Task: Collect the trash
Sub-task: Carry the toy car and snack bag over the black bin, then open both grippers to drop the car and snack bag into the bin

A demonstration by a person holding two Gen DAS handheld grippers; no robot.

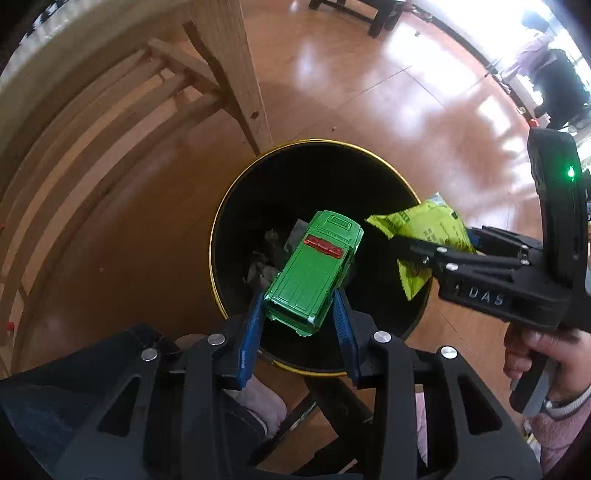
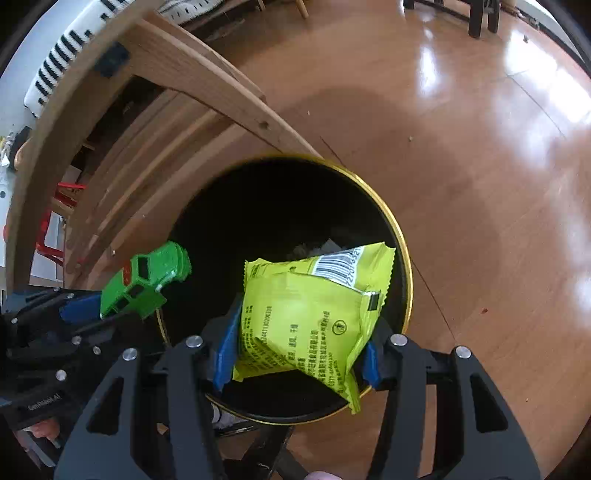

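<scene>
A black round bin with a gold rim point(image 1: 218, 229) point(image 2: 400, 236) stands on the wooden floor, with crumpled paper point(image 1: 264, 254) at its bottom. My left gripper point(image 1: 301, 310) is shut on a green toy car point(image 1: 314, 273) and holds it above the bin's opening; the car also shows at the left in the right wrist view point(image 2: 144, 278). My right gripper point(image 2: 299, 343) is shut on a yellow-green snack packet point(image 2: 310, 314) above the bin; the packet also shows in the left wrist view point(image 1: 428, 229).
A wooden table leg point(image 1: 232, 70) and its braces point(image 2: 207, 85) stand right behind the bin. Glossy wooden floor point(image 2: 480, 166) spreads to the right. Dark furniture legs point(image 1: 380, 18) stand far back. A red frame point(image 2: 48, 229) sits under the table at left.
</scene>
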